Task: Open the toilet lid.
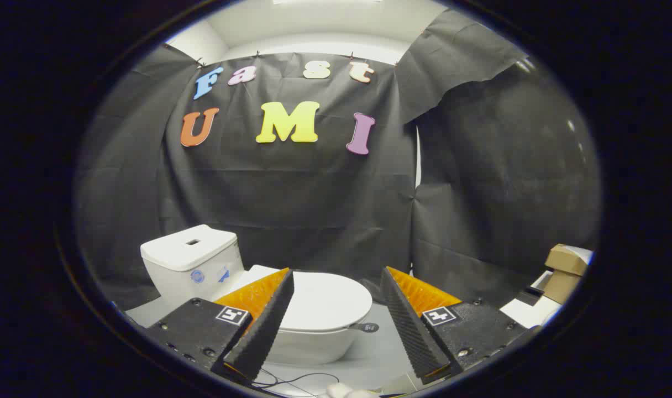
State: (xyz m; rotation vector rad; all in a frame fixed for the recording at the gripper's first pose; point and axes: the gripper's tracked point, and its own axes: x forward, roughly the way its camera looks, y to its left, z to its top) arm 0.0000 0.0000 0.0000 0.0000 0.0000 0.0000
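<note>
A black cloth wall [325,210] hangs behind everything, draped in folds, with a narrow gap of light between two of its panels. In front of it stands a white toilet [308,326] on a pale floor [374,354]. Its long axis runs from the tank [189,262] down toward the rounded front of the bowl, so the front points toward the gripper and a little to the right. The tank top has a small rectangular opening, and two round bluish stickers sit on the tank's side; their print is too small to read.

The lid [322,301] lies flat and closed over the bowl. A small dark tab [367,327] sticks out at the lid's front right edge, with marks on it that cannot be made out.

The gripper [337,287] is spread wide and holds nothing. Its two ribbed black fingers [267,323] with orange backs frame the lid, which shows in the gap between them and slightly beyond. Each finger base carries a square black-and-white marker [232,315].

Off to the right sit cardboard boxes [562,271]. Thin dark cables [292,380] trail on the floor.
</note>
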